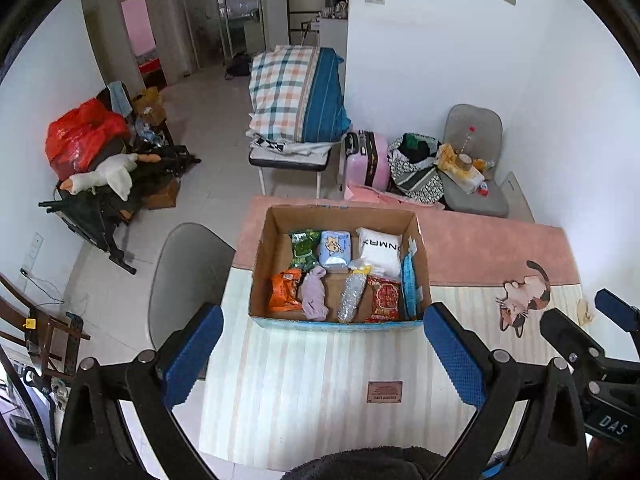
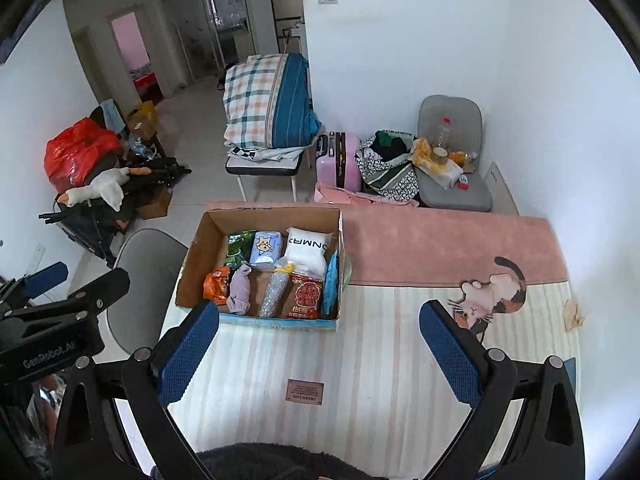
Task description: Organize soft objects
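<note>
An open cardboard box (image 1: 272, 256) (image 2: 200, 256) stands on the table's striped mat. Inside lie a green packet (image 1: 304, 250), a light blue tissue pack (image 1: 335, 249), a white pouch (image 1: 379, 251), an orange packet (image 1: 285, 290), a lilac cloth (image 1: 314, 298), a silver glitter roll (image 1: 352, 296) and a red packet (image 1: 384, 298). My left gripper (image 1: 324, 356) hovers open above the mat, just short of the box's near wall, holding nothing. My right gripper (image 2: 320, 356) is also open and empty, nearer the box's right corner. Each gripper shows at the edge of the other's view.
The mat (image 1: 320, 380) carries a cat picture (image 2: 488, 300) at the right and a small crumpled scrap (image 2: 574, 314) near the edge. A grey chair (image 1: 188, 272) stands left of the table. Behind are a second chair with clutter (image 1: 472, 168), a pink suitcase (image 1: 366, 160) and folded bedding (image 1: 296, 100).
</note>
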Tool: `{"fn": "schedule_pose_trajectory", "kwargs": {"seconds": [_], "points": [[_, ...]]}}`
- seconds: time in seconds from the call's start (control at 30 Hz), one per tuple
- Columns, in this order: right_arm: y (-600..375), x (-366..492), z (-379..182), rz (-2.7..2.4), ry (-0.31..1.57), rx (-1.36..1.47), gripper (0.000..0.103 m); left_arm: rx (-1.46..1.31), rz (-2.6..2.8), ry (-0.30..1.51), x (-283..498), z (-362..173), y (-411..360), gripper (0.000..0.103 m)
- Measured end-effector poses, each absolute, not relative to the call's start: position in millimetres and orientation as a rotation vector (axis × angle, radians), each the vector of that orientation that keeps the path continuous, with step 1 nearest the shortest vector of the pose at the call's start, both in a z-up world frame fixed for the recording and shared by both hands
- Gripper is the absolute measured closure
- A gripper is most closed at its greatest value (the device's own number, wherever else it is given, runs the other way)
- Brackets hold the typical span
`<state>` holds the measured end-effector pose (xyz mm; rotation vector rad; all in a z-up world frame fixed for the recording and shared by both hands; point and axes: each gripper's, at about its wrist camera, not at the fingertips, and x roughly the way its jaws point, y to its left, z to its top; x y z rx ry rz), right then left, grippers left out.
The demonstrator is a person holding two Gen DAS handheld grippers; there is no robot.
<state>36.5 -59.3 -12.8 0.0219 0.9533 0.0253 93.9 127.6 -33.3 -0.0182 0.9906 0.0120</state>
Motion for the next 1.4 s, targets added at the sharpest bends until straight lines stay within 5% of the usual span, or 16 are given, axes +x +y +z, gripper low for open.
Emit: {"fn": "schedule_pose_trajectory", "kwargs": {"seconds": [0.33,1.4], "points": [[-69,27,16,-0.028,0.877,-0.020,0.001,-0.014,0.023,0.957,90,-21,123,0.000],[-67,59,-31,-0.023,0.965,-0.053,0.001,-0.010,0.060,1.034,102,-53,123,0.000]]}}
